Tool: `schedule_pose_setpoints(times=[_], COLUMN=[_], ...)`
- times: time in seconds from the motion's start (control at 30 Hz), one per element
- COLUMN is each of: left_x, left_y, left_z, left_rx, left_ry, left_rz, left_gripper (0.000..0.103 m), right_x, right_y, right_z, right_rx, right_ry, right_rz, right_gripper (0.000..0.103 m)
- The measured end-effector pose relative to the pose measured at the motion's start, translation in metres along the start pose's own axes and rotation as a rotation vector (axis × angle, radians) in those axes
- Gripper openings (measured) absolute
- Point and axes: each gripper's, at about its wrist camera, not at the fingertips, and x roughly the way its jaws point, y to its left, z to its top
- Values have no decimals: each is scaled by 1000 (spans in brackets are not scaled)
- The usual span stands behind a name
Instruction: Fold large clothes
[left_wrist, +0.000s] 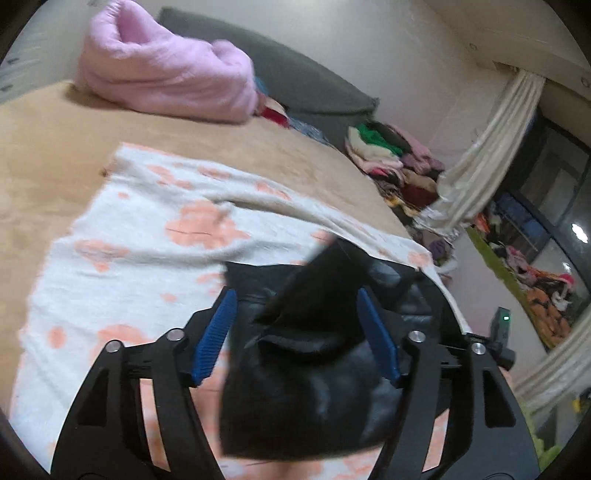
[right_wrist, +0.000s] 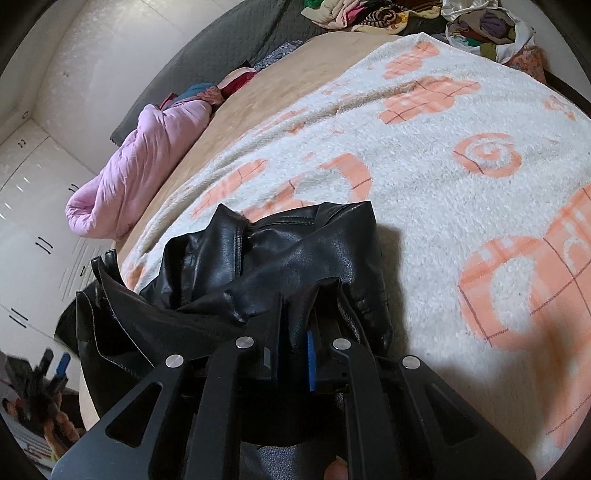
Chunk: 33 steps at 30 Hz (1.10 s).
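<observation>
A black leather jacket (right_wrist: 280, 258) lies bunched on a white blanket (right_wrist: 424, 155) with orange patterns, spread over a tan bed (left_wrist: 44, 147). The left gripper (left_wrist: 295, 332) stands with its blue pads (left_wrist: 216, 334) well apart; a fold of the jacket rises between them, and neither pad presses on it. The right gripper (right_wrist: 295, 347) is closed tight on a pinch of the jacket's leather, its fingers almost hidden by the material. A rolled pink quilt (left_wrist: 166, 70) rests near the grey headboard (left_wrist: 295, 74). Piles of mixed clothes (left_wrist: 391, 155) sit beyond the bed's far edge, beside a cream curtain (left_wrist: 495, 147).
</observation>
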Motion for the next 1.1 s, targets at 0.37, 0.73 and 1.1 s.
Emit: schedule_pose_setpoints(times=[0.37,0.73,1.1], left_x=[39,100,110], left_y=[11,-5,14], left_z=[-25,-34,-35], left_rx=[64,151,78], left_ry=[146,218,228], left_rz=[-17,32,64], left_gripper=[59,66,66], right_x=[4,-52,8], right_y=[3,17,39], right_z=[5,21,2], right_rx=[-9,-168,-464], right_ry=[-1,-186,-89], right_rz=[11,37,-262], right_gripper=[19,81,48])
